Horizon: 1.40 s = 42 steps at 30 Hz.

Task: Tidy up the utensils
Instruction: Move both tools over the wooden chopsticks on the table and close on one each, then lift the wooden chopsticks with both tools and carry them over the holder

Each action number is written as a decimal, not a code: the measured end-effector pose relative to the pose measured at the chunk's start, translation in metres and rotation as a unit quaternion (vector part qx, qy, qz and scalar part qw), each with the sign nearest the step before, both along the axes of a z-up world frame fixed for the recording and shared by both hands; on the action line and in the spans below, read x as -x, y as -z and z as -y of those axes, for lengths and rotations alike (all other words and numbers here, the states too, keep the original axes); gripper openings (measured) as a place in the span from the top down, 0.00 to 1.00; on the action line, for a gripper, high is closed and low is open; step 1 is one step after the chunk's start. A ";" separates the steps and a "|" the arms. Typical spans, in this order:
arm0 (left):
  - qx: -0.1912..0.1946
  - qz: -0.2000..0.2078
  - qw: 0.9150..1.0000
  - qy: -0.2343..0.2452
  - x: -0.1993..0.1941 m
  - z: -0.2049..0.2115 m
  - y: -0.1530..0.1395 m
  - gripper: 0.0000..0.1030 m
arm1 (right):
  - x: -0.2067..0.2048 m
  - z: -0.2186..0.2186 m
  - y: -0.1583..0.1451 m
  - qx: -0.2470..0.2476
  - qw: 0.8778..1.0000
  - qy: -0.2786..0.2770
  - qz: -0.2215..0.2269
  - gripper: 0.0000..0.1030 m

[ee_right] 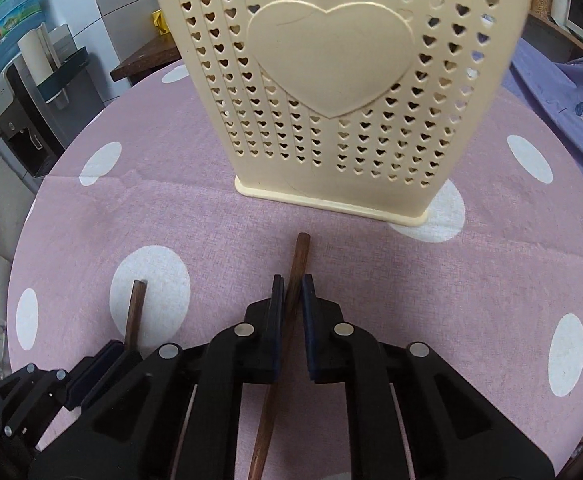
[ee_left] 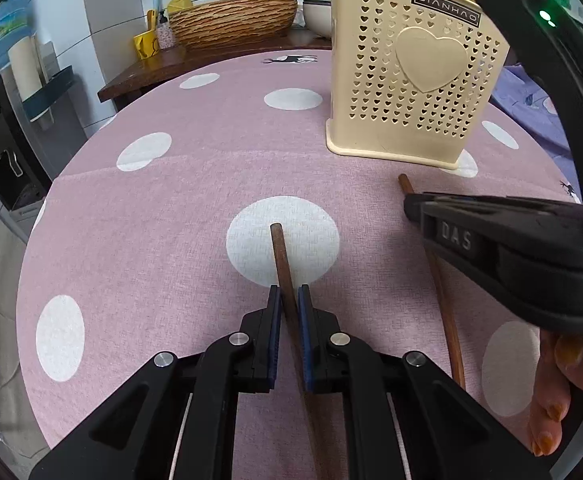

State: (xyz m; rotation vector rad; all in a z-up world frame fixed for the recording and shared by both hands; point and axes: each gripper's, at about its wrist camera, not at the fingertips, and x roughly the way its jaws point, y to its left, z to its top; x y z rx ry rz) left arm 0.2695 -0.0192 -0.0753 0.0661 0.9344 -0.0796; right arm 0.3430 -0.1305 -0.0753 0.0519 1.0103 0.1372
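Note:
Two brown wooden chopsticks lie on a pink polka-dot tablecloth. My left gripper [ee_left: 289, 294] is shut on the left chopstick [ee_left: 281, 256], whose tip points away over a white dot. My right gripper [ee_right: 293, 284] is shut on the right chopstick [ee_right: 298, 260], whose tip points at the cream heart-pattern utensil holder [ee_right: 331, 80]. The holder stands upright just beyond the right gripper; it also shows in the left wrist view [ee_left: 407, 76] at the far right. The right gripper [ee_left: 411, 204] and its chopstick [ee_left: 447, 320] show in the left wrist view. The left chopstick [ee_right: 135, 308] shows in the right wrist view.
The round table's cloth [ee_left: 171, 220] spreads to the left. Behind it is a wooden counter with a woven basin [ee_left: 235, 20], soap bottle [ee_left: 179, 0] and white bowl [ee_left: 317, 16]. A water dispenser [ee_left: 3, 148] stands at the left. A purple floral cloth [ee_right: 563, 80] lies at the right.

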 end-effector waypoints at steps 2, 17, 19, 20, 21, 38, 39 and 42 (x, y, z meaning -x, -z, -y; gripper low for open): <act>0.001 0.001 1.000 -0.002 0.000 0.000 0.000 0.92 | 0.006 0.005 -0.002 -0.009 1.000 0.000 0.003 0.91; 0.079 0.059 0.995 0.021 0.025 0.010 -0.060 0.93 | 0.080 0.061 -0.081 -0.114 0.988 0.007 0.103 0.92; 0.092 0.085 0.992 0.031 0.036 0.012 -0.082 0.93 | 0.098 0.069 -0.100 -0.126 0.984 0.003 0.124 0.92; 0.097 0.095 0.990 0.034 0.040 0.013 -0.090 0.93 | 0.102 0.069 -0.109 -0.130 0.982 -0.001 0.134 0.92; 0.102 0.108 0.988 0.038 0.047 0.014 -0.099 0.93 | 0.110 0.072 -0.119 -0.132 0.980 -0.004 0.146 0.92; 0.106 0.175 0.977 0.067 0.092 0.031 -0.136 0.93 | 0.182 0.082 -0.171 -0.101 0.968 -0.047 0.223 0.92; 0.105 0.178 0.976 0.067 0.093 0.031 -0.138 0.93 | 0.182 0.082 -0.172 -0.100 0.968 -0.047 0.225 0.92; 0.103 0.183 0.975 0.070 0.091 0.031 -0.142 0.93 | 0.183 0.082 -0.174 -0.096 0.968 -0.049 0.228 0.92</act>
